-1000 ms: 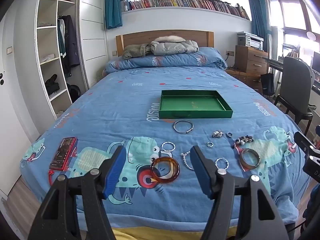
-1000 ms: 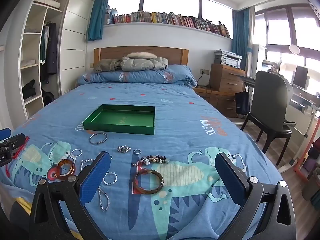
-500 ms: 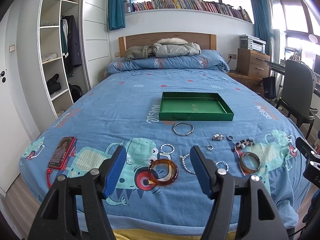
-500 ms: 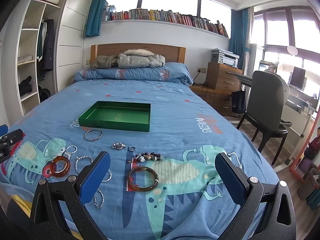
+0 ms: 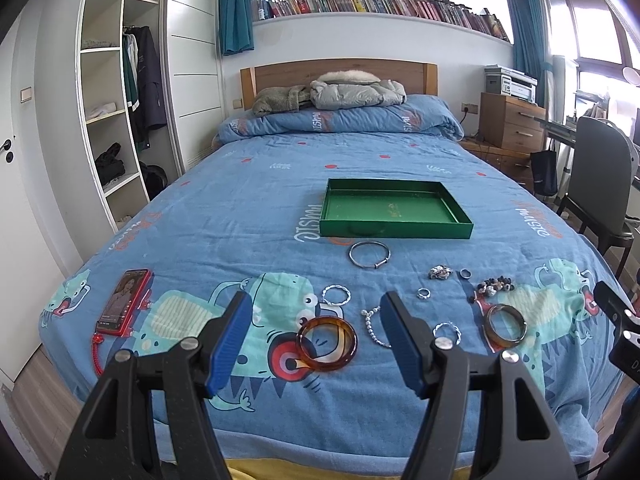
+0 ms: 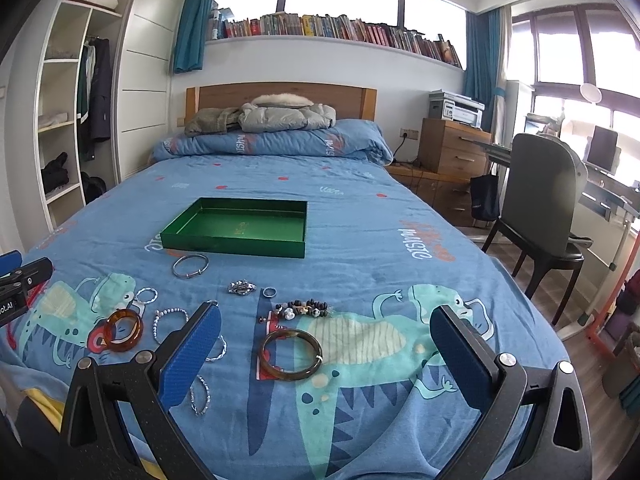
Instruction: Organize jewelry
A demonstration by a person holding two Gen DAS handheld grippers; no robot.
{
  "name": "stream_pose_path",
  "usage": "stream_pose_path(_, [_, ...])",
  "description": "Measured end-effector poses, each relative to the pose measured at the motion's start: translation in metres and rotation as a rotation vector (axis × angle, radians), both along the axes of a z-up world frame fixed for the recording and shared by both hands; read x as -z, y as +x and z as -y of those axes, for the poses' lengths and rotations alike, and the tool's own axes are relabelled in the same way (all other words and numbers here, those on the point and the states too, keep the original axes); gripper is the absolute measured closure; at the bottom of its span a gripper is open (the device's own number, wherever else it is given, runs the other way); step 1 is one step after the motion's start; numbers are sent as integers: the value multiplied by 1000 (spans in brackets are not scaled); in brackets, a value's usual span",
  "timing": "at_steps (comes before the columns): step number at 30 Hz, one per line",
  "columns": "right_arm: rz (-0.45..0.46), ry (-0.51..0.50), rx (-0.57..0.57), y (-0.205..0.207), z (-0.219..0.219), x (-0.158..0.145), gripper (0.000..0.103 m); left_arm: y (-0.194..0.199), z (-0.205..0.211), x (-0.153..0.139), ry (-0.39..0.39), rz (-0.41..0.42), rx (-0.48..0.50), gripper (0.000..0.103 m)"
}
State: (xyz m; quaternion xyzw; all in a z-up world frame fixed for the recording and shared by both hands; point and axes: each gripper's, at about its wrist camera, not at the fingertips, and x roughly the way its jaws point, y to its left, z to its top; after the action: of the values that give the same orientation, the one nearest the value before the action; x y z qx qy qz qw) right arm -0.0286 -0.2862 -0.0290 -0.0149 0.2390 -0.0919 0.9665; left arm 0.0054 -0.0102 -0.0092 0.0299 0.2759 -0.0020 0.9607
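Both tongs are spread wide open with nothing in them, hovering over the foot of the bed point(image 5: 248, 216). Using the green tray point(image 5: 394, 230) as the landmark: closest to the left gripper point(image 5: 316, 340), well in front of the tray, is a chunky amber bangle point(image 5: 327, 344), glossy and see-through orange-brown. Just beside it there's a silver beaded bracelet point(image 5: 374, 326), partly hidden behind the blue pad. The right gripper point(image 6: 326, 354) has a darker brownish bangle point(image 6: 290, 354) between its fingers, lying flat on the dino print, plus thin twisted silver rings point(image 6: 218, 350) tucked behind its left pad. A bit closer to the tray: a string of dark and white beads point(image 6: 306, 308), a small silver ring point(image 6: 269, 292), a crumpled silver piece point(image 6: 241, 287). Right in front of the tray sits a plain silver bangle point(image 5: 369, 255). The tray itself has nothing in it. Off to the tray's left near the bed edge, a red phone point(image 5: 126, 300). Past the tray, jackets point(image 5: 332, 94) are piled at the headboard.
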Motion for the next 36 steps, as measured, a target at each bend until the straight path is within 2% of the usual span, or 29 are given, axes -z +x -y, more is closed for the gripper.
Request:
stream_pose_path(11, [-13, 5, -8, 4, 3, 2, 0, 9, 5, 3, 1, -14, 2, 38])
stream_pose_path(25, [-30, 5, -45, 17, -3, 7, 0, 20, -9, 5, -31, -58, -16, 38])
stream_pose_path(36, [-28, 47, -76, 20, 13, 12, 0, 19, -33, 12, -56, -78, -114, 38])
